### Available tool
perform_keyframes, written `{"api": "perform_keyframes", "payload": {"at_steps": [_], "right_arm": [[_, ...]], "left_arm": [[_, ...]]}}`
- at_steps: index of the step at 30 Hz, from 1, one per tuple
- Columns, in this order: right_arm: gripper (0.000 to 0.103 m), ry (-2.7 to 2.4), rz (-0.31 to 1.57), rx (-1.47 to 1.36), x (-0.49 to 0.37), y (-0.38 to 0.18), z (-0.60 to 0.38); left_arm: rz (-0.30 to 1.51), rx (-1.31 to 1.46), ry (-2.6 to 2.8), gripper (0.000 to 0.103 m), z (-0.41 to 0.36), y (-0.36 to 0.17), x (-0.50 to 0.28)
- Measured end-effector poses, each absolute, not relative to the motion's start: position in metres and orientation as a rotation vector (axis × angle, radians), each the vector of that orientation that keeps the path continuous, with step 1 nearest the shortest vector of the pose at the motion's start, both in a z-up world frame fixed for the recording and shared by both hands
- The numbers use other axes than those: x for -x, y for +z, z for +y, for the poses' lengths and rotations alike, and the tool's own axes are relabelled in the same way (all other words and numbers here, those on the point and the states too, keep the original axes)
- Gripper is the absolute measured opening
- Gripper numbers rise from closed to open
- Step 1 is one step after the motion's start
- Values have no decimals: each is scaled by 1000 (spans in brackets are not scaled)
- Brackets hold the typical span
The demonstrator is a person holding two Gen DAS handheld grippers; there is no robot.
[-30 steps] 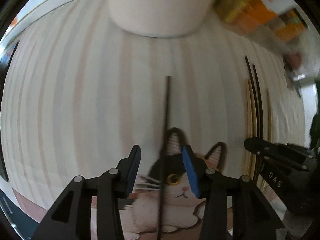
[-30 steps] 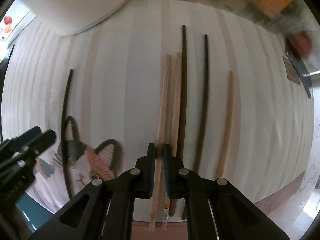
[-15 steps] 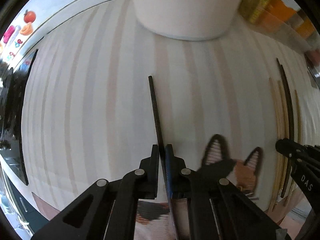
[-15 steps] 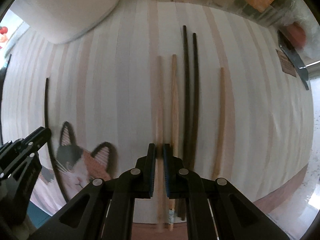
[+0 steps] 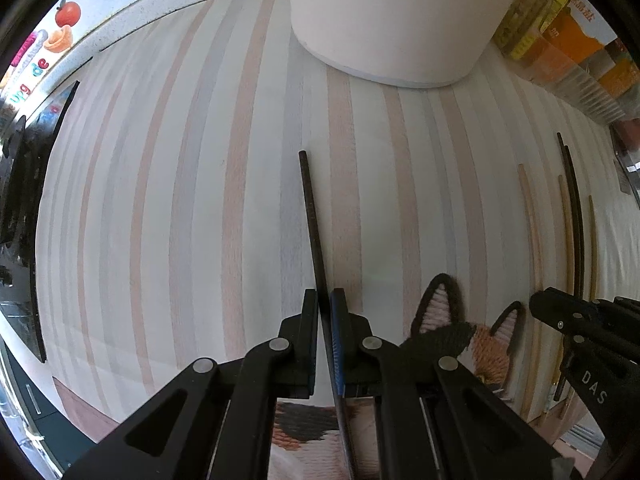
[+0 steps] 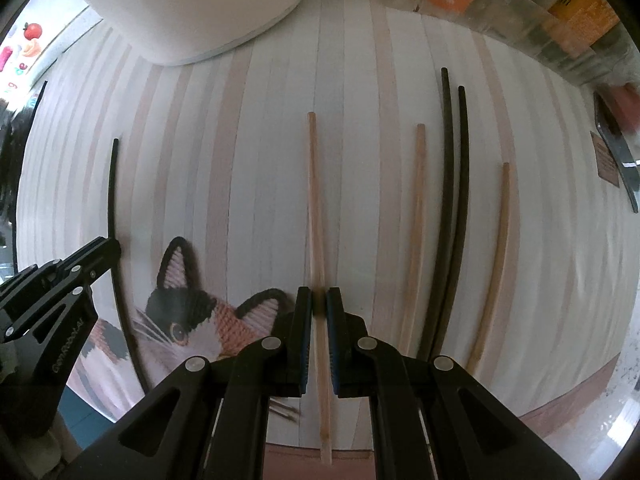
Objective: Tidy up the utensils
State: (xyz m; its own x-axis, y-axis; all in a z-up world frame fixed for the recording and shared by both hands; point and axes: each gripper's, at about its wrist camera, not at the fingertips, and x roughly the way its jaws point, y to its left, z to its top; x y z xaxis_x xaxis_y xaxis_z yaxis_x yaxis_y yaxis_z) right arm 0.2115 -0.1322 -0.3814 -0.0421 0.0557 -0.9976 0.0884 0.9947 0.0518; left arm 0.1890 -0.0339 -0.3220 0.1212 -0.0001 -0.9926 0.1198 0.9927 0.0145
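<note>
My left gripper (image 5: 325,300) is shut on a black chopstick (image 5: 312,216) that points away over the striped cat-print mat (image 5: 200,200). My right gripper (image 6: 319,300) is shut on a light wooden chopstick (image 6: 314,184) and holds it apart from the others. To its right on the mat lie another wooden chopstick (image 6: 416,216), two black chopsticks (image 6: 454,200) side by side, and a third wooden chopstick (image 6: 500,248). The left gripper (image 6: 100,248) and its black chopstick (image 6: 113,184) show at the left of the right wrist view.
A large white round container (image 5: 400,16) stands at the back of the mat. Orange and yellow packages in clear plastic (image 5: 568,40) line the back right. A dark flat object (image 6: 616,160) lies at the far right. The mat's front edge (image 6: 560,392) is close.
My left gripper closed on the black chopstick and shifted it left. My right gripper carried its wooden chopstick left, away from the other wooden one.
</note>
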Motion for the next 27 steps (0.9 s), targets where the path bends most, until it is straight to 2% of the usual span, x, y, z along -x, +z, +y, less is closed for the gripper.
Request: {"api": "perform_keyframes", "payload": {"at_steps": [27], "right_arm": [[8, -92, 1589, -63, -236, -380, -96]], "left_arm": [[1401, -160, -101, 3, -50, -318, -192]]}}
